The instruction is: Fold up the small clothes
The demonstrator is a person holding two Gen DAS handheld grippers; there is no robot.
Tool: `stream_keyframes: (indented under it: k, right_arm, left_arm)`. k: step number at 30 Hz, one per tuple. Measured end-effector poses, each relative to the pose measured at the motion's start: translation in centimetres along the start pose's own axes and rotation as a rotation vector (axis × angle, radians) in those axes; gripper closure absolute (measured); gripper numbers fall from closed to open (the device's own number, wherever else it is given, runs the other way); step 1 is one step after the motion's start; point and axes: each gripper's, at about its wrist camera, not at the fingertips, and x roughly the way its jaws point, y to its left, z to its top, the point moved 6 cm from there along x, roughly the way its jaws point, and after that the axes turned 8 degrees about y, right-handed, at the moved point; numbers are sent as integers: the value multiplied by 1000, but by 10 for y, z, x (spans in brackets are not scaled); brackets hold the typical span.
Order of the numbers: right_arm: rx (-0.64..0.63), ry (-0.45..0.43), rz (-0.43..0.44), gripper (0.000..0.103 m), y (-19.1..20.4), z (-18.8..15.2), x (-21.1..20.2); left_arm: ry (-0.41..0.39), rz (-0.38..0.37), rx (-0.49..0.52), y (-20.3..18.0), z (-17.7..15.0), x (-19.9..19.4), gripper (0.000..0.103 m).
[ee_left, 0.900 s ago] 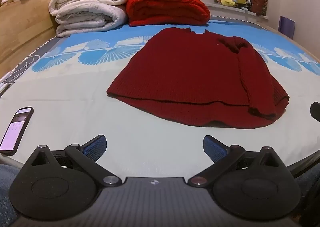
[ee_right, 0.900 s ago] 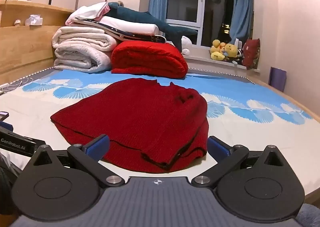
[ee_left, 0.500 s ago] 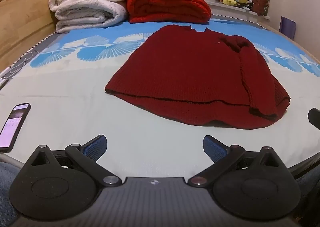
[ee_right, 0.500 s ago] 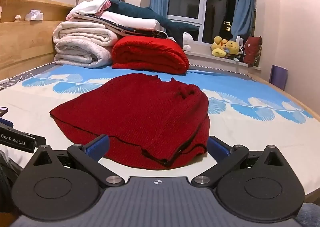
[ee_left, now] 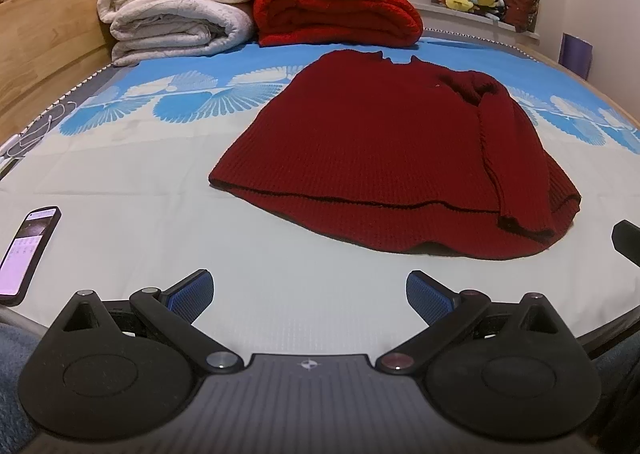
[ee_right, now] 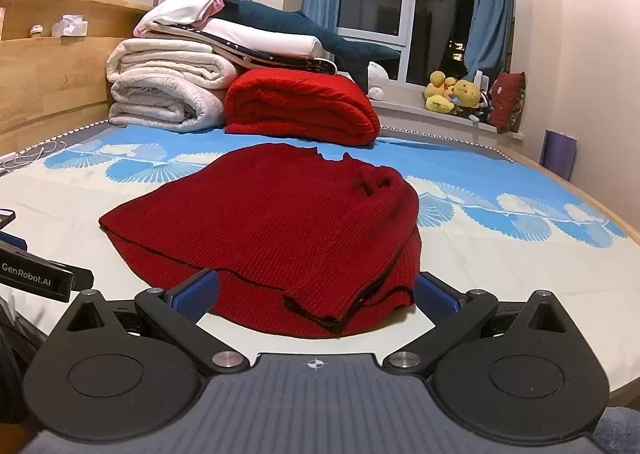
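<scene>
A dark red knit sweater lies on the bed, its right sleeve folded in over the body. It also shows in the right wrist view, hem toward me. My left gripper is open and empty, hovering over bare sheet short of the hem. My right gripper is open and empty, its fingers either side of the sweater's near right hem corner, close to the cloth.
A phone lies at the bed's left edge. Folded white blankets and a red blanket are stacked at the headboard end. Wooden bed frame on the left. Plush toys sit on the windowsill.
Both grippers have moved slightly forward toward the sweater, so its hem sits closer, especially at the right gripper. The sweater has not moved.
</scene>
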Motion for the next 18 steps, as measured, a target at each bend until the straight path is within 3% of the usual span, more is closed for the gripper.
stream_keyframes:
  k: [18]
  right_arm:
    - [5, 3, -2, 1, -1, 0, 1]
  left_arm:
    - [-5, 5, 6, -1, -1, 0, 0]
